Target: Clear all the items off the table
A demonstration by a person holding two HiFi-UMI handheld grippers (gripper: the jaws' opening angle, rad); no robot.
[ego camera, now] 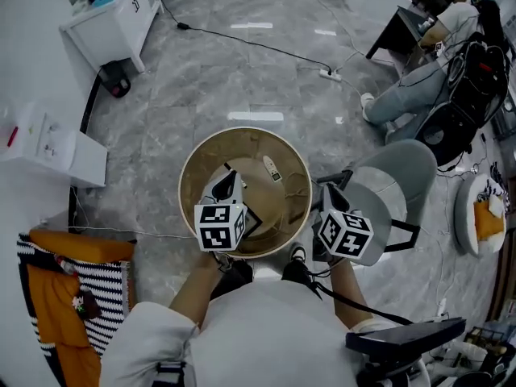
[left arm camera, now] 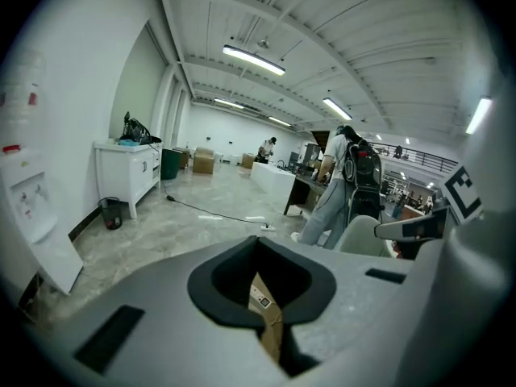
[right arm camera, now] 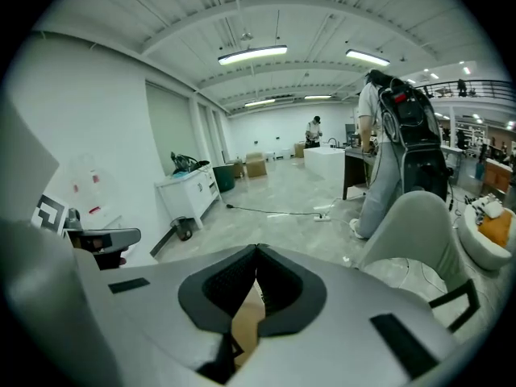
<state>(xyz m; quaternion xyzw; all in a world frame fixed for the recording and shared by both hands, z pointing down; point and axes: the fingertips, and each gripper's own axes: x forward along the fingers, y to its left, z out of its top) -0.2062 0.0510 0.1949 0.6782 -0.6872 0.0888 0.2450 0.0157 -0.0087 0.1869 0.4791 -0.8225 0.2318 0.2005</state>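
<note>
A round tan table (ego camera: pixel 200 161) stands right below me. A small white oblong item (ego camera: pixel 272 168) lies on it towards the far side. My left gripper (ego camera: pixel 231 177) hovers over the table's near left part, its jaws together with nothing gripped. In the left gripper view the left gripper (left arm camera: pixel 258 239) has its tips touching, and the tan tabletop and the white item (left arm camera: pixel 260 295) show through the gap below them. My right gripper (ego camera: pixel 326 190) is at the table's right rim. In the right gripper view the right gripper (right arm camera: pixel 257 248) also has its tips meeting and holds nothing.
A grey chair (ego camera: pixel 403 176) stands close to the table's right. A person (ego camera: pixel 415 83) sits at a dark desk far right. A power strip and cable (ego camera: pixel 329 74) lie on the floor beyond. A white cabinet (ego camera: pixel 113 18) is far left, and an orange and striped cloth (ego camera: pixel 68 297) near left.
</note>
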